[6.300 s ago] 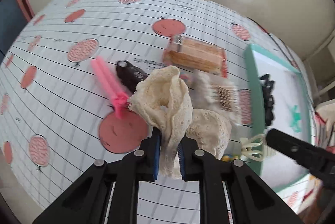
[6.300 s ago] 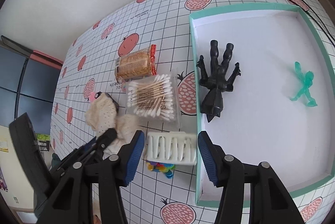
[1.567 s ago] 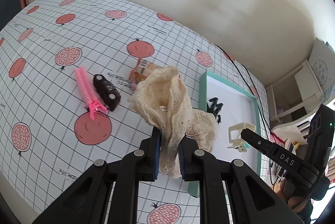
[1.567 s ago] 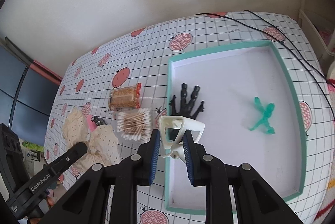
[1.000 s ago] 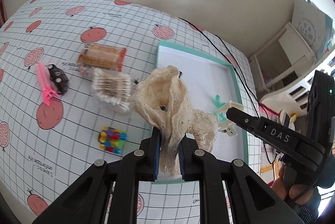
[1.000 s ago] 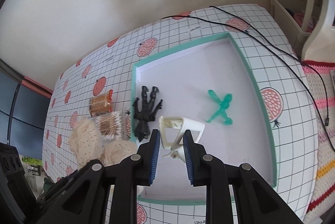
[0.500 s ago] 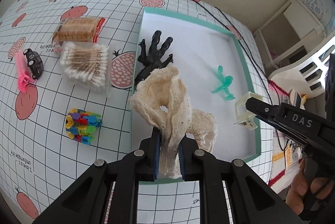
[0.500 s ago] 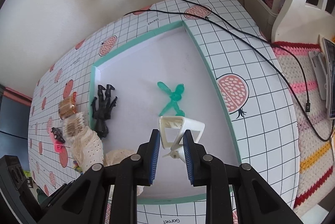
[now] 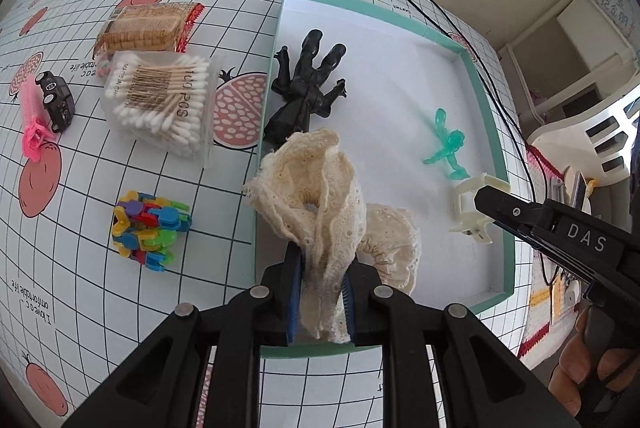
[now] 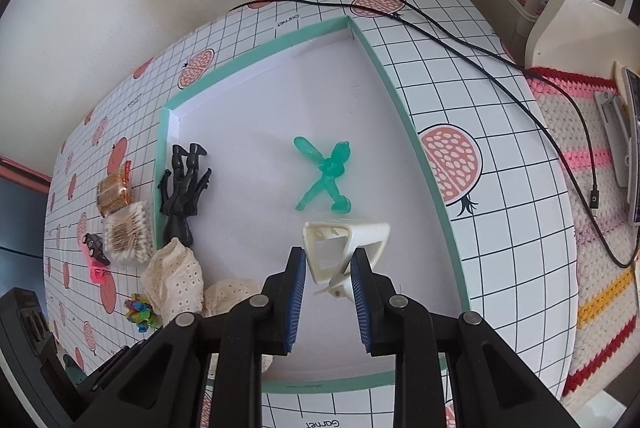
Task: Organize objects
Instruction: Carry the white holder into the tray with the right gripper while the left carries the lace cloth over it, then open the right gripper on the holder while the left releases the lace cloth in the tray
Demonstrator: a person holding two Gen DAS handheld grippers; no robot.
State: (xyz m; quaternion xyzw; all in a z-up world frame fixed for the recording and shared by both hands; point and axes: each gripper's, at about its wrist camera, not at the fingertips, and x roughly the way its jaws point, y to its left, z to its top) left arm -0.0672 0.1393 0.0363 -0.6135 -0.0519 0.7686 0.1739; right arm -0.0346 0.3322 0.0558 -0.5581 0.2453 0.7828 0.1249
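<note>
right now both tools hover over the teal-rimmed tray [image 9: 486,99], each carrying something. the left gripper [image 9: 320,292] is pinched tight on a cream lace cloth [image 9: 320,195] at the lower middle of the left view, with loose folds drooping toward the tray floor. the right gripper [image 10: 329,292] clamps a white hair claw clip [image 10: 344,244] at the centre of the right view, just below the green figure [image 10: 326,173].

the risk, as i judge it, is that the lace snags on the ridged finger pads on release, or drapes over the black figure [image 9: 306,91] by the tray's left wall. the clip could land on the green figure.

the tray holds only those two figures. cotton swabs [image 9: 160,103], a cracker pack [image 9: 146,27], colourful clips [image 9: 146,230], a toy car [image 9: 58,99] and a pink clip [image 9: 34,121] lie outside at left.
</note>
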